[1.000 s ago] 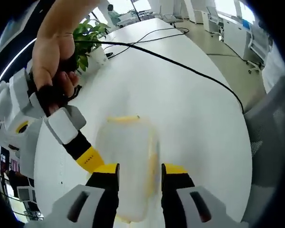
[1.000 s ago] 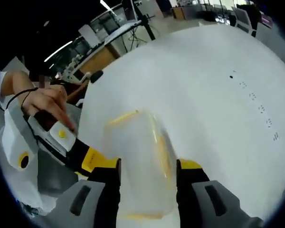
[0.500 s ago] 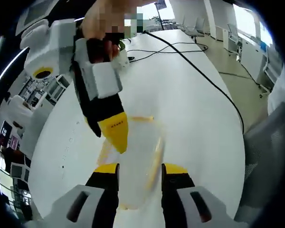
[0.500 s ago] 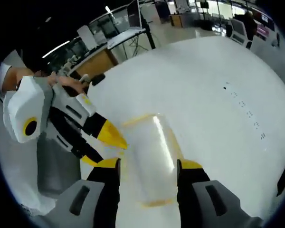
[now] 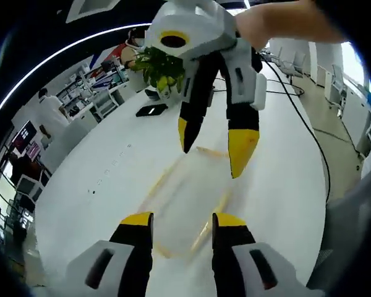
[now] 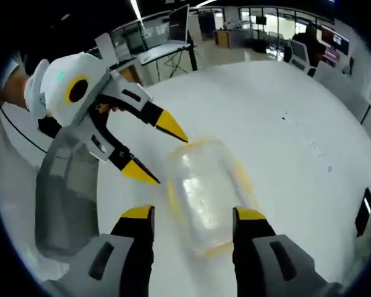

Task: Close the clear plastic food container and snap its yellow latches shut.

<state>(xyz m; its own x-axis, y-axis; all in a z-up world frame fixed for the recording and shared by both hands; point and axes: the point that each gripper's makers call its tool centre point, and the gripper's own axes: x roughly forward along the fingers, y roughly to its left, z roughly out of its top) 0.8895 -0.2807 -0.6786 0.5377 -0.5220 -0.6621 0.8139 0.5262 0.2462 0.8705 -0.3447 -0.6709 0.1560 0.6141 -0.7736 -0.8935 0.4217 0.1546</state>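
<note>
Left gripper view: both grippers' fingers (image 5: 143, 224) stand wide, empty; container (image 5: 184, 197) between them may slide on table (image 5: 278, 185) if pushed unevenly.

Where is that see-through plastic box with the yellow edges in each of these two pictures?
Left gripper view: the container lies low in the middle, just past that view's own tongs.
Right gripper view: the container lies at centre, between the tongs' tips.
Shared landmark: the white table beneath it.
</note>
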